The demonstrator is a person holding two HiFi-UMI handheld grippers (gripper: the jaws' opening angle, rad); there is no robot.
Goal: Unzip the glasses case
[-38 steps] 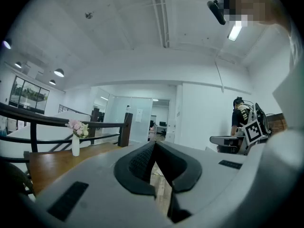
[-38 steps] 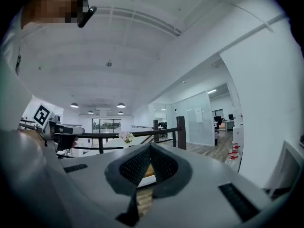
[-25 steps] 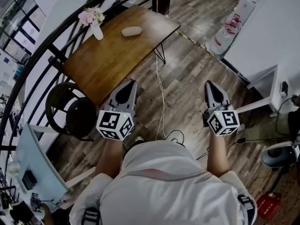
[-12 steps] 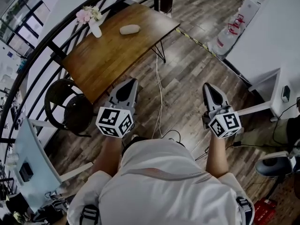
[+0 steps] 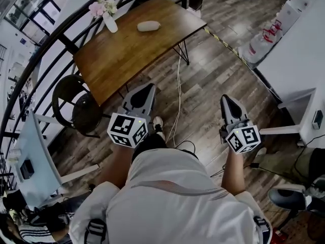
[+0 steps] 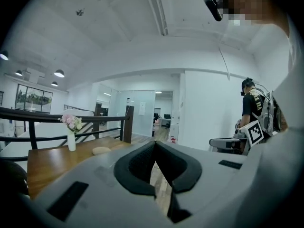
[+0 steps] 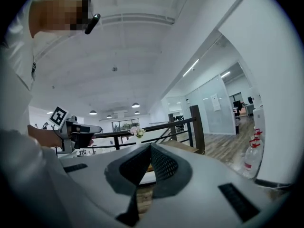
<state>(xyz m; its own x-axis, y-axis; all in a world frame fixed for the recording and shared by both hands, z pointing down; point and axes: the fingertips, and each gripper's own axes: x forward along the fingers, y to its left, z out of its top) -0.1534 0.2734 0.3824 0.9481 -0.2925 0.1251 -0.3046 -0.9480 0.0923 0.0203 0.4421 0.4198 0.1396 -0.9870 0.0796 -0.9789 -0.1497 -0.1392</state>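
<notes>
Head view: the glasses case (image 5: 149, 26), a pale oval pouch, lies flat on the far part of the wooden table (image 5: 127, 60). It sits near a vase of flowers (image 5: 108, 15) that stands at the table's corner by the curved railing (image 5: 48, 47). The case is too small here to show its zipper, so whether it is open or closed cannot be read. A dark round chair (image 5: 76, 111) stands at the table's near end, and a pale cable (image 5: 177, 95) trails over the plank floor (image 5: 213, 70).

The left gripper (image 5: 146, 91) is held just off the table's near edge. The right gripper (image 5: 227, 101) is over bare floor. Both are well apart from the case.

Left gripper view: the two dark pads meet with nothing between them. The case appears beyond them, low on the tabletop beside the vase.

Right gripper view: the pads are likewise pressed together and hold nothing. The case cannot be made out.

Progress, as judged: no step of the task has begun. Reaching the table, steadying the case, taking the zipper pull and drawing it round all remain.
</notes>
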